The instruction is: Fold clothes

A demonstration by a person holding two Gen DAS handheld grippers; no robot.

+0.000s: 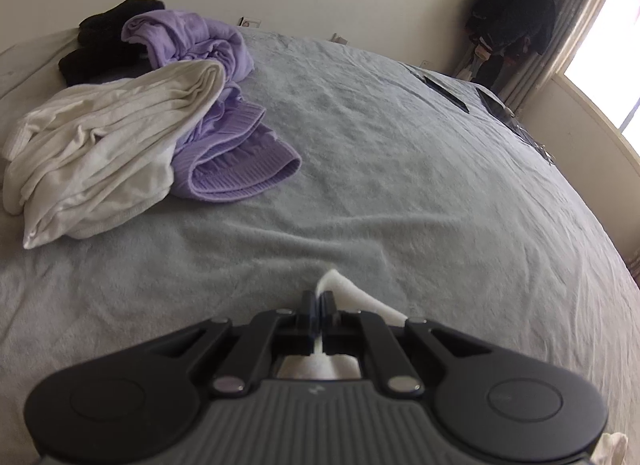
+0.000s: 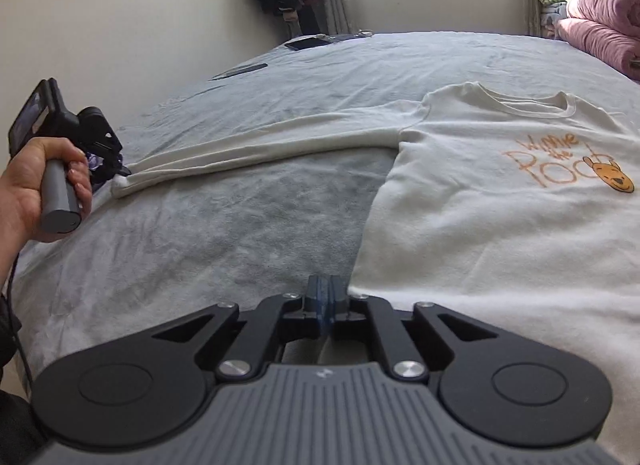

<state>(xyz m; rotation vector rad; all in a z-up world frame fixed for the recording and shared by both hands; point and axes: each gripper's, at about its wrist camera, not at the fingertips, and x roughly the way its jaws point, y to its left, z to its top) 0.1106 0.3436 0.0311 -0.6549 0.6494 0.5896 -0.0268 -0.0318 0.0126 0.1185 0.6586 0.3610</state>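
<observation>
Here my left claw (image 1: 319, 301) pinches the cuff of the white long-sleeved shirt (image 2: 500, 201), which lies face up on the grey bed (image 2: 224, 233) with that sleeve stretched straight out to the side. My right claw (image 2: 326, 289) sits closed at the shirt's lower hem corner, though I cannot tell whether cloth is caught in it. A pile of white, lilac and black clothes (image 1: 132, 121) lies well apart on the bed
</observation>
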